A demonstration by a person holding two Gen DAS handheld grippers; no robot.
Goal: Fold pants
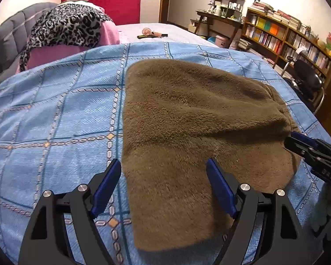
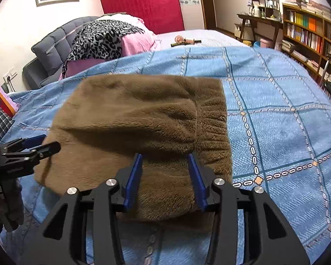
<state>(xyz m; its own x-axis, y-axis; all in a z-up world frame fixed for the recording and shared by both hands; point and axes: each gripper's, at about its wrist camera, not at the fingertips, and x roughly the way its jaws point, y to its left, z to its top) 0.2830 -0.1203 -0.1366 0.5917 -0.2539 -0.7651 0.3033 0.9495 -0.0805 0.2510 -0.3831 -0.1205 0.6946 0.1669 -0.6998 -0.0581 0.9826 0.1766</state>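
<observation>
On a blue checked bedspread (image 1: 55,114), the left gripper (image 1: 163,172) hangs with jaws apart over the near left edge of the folded brown fleece pants (image 1: 187,121); to the right, the right gripper (image 2: 165,163), jaws parted, grips nothing. The fold looks just released; smoothing or another fold likely follows. No legible writing.

I have one camera on each of my tongs. Each looks forward and down along its two blue fingers, close over the bed (image 1: 55,110). My left camera sits at the left edge of the brown pants (image 1: 187,121) and sees my right tongs (image 1: 302,145) at its right side. My right camera sits over the pants' gathered waistband end and sees my left tongs (image 2: 42,145) at its left side. Both see the pants, the blue blanket, the red panel (image 2: 141,2) and the bookshelf (image 1: 286,33).
</observation>
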